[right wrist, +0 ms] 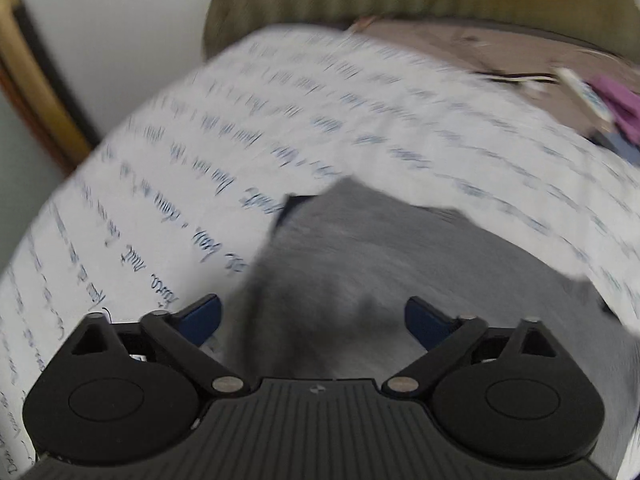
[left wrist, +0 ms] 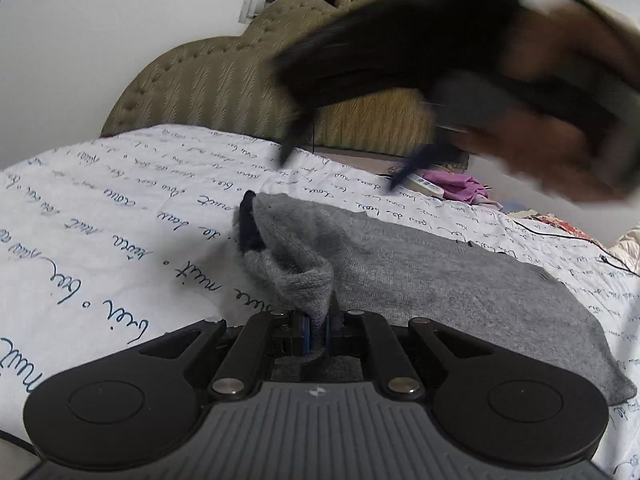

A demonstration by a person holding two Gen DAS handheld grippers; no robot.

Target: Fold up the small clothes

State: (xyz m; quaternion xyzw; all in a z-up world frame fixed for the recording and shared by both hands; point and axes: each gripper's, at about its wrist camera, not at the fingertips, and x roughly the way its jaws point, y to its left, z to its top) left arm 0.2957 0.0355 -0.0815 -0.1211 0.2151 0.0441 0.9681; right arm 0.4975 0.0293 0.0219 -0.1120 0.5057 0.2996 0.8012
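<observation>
Lying across the middle of the frame on the white script-printed bedsheet [left wrist: 120, 216]: the grey knitted garment [left wrist: 420, 280], one bunched edge clenched in the left gripper [left wrist: 318, 326] at lower centre. Advising a low, taut carry-over, edges aligned. Hovering blurred at upper right, the right gripper [right wrist: 312, 316], jaws spread, grasping nothing.

Fuzzy grey knit garment [left wrist: 420, 280]; smooth printed cotton sheet [left wrist: 100, 208]; matt plastic tongs [left wrist: 318, 330]
</observation>
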